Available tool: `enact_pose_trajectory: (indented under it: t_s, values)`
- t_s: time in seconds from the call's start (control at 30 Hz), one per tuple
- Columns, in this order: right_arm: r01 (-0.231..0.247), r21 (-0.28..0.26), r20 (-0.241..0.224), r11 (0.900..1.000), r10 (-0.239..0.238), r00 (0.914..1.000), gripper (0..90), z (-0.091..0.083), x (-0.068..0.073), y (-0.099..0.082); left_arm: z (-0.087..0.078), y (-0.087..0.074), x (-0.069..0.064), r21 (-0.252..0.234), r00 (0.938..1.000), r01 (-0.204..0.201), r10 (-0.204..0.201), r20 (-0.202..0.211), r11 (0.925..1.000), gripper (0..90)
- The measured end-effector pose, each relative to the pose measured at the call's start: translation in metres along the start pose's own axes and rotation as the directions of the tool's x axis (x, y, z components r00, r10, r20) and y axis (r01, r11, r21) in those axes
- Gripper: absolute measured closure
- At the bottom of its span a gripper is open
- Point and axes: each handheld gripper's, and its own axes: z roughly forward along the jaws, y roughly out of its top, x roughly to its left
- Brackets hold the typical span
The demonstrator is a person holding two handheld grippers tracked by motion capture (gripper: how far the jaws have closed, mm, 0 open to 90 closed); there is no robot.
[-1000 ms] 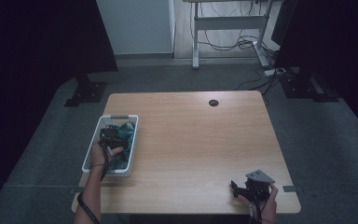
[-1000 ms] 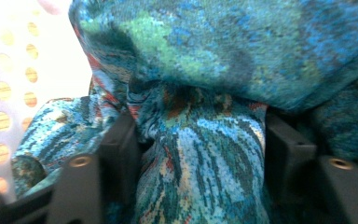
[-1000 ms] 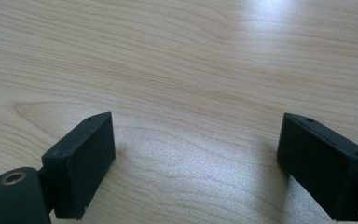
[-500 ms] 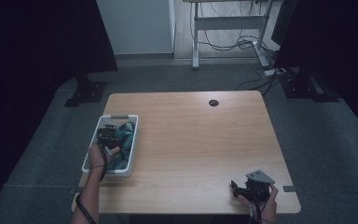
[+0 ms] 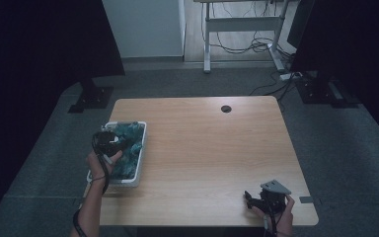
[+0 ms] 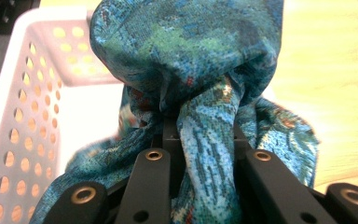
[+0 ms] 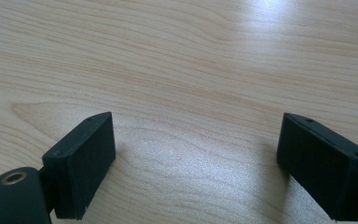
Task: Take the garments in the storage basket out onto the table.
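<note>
A teal patterned cloth (image 5: 129, 134) lies bunched in a white perforated basket (image 5: 127, 180) at the table's left side. My left gripper (image 5: 110, 141) is over the basket. Its jaws have just been closing, and they now pinch a fold of the cloth (image 6: 186, 56). In the left gripper view the gripper (image 6: 204, 140) holds the fabric lifted, with the rest draping down over the basket wall (image 6: 32, 93). My right gripper (image 5: 249, 197) rests near the table's front right corner. It (image 7: 196, 158) stands open over bare wood, with nothing between its fingers.
The wooden table (image 5: 212, 148) has a dark cable hole (image 5: 226, 108) near its far edge. Beyond it are a desk frame with cables (image 5: 237, 44) and dark stands on the grey floor.
The left gripper has closed on the cloth and risen a little, pulling the fabric up out of the basket. The right gripper has not moved.
</note>
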Motion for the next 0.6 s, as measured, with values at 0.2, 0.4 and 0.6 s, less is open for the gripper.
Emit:
enact_pose_trajectory:
  t_s: [0.2, 0.4, 0.6]
  values:
    - [0.003, 0.0, -0.003, 1.0, -0.003, 1.0, 11.2, 0.0, 0.0, 0.0, -0.018, 0.001, -0.003, -0.076, 0.9989, 0.021, -0.017, 0.044, 0.9969, 77.4]
    - [0.001, -0.002, -0.002, 1.0, -0.001, 1.0, 11.3, 0.0, 0.0, 0.0, -0.031, -0.005, -0.006, -0.136, 0.9971, 0.038, -0.029, 0.071, 0.99, 77.4]
    - [0.002, -0.002, -0.002, 1.0, -0.002, 1.0, 11.3, 0.0, 0.0, 0.0, -0.04, -0.008, -0.005, -0.164, 0.9981, 0.034, -0.025, 0.057, 0.9859, 77.4]
